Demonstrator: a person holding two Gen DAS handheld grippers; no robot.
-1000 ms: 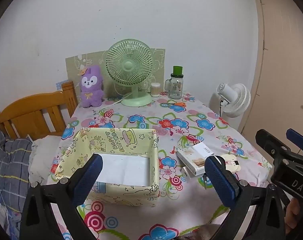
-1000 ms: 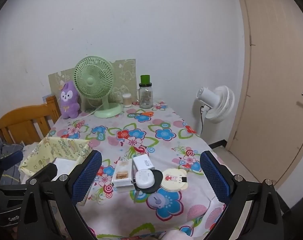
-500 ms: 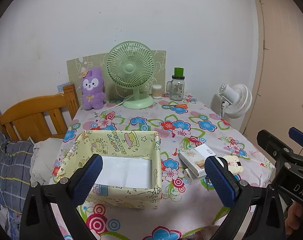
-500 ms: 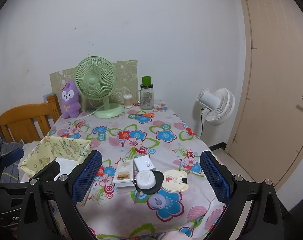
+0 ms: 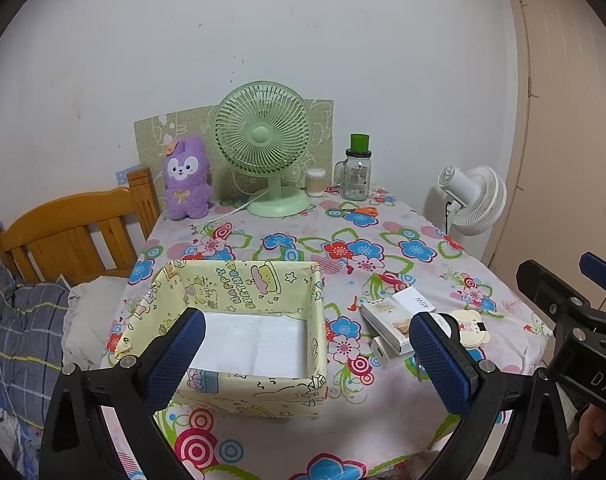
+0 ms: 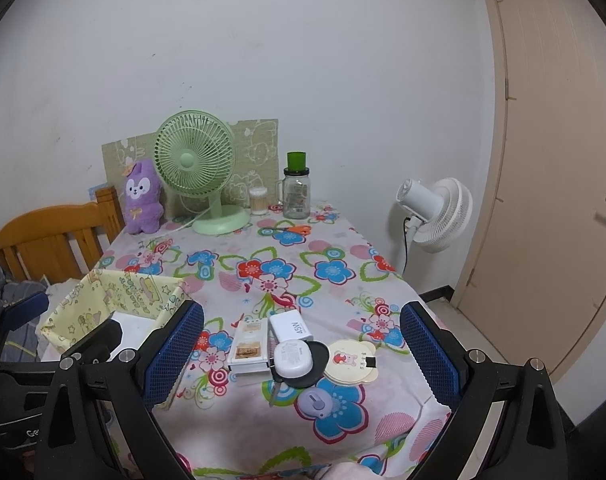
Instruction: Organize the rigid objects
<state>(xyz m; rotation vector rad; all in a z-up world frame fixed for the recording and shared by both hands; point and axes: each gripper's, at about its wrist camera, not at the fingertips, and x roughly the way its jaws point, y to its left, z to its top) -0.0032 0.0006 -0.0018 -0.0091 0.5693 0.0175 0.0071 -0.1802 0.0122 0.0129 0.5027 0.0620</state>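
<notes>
At the near edge of the table with the flowered cloth (image 6: pixel 335 268), both grippers hovered above the surface with nothing between their fingers. The left gripper (image 5: pixel 307 360), black with blue textured pads, stood with its jaws spread wide, and the right gripper (image 6: pixel 301 354), of the same build, was spread equally wide.

Directly ahead of the left gripper sat the pale yellow cartoon-printed fabric box (image 5: pixel 239 280), with white sheets lying on its floor. At 3 o'clock from the box, a cluster of small rigid items lay on the cloth. This cluster sat between the right gripper's fingers in the right wrist view:
- a flat white rectangular carton (image 6: pixel 249 346) with a tan label, lying at the 9 o'clock side;
- a white box marked 45W (image 6: pixel 291 326), resting at 12 o'clock;
- a white rounded case (image 6: pixel 292 358), lying on a black round disc (image 6: pixel 315 364);
- a cream bear-shaped compact (image 6: pixel 351 362), touching the disc at 3 o'clock;
- a small lilac round piece (image 6: pixel 315 400), apart from the rest at 6 o'clock.

Farther back, orange-handled scissors (image 6: pixel 293 230) lay flat. At the far edge stood a green desk fan (image 5: pixel 265 156), a purple plush rabbit (image 5: pixel 185 178) and a glass jar with a green lid (image 5: pixel 357 172). A white floor fan (image 6: pixel 437 212) stood beyond the table at 2 o'clock.
</notes>
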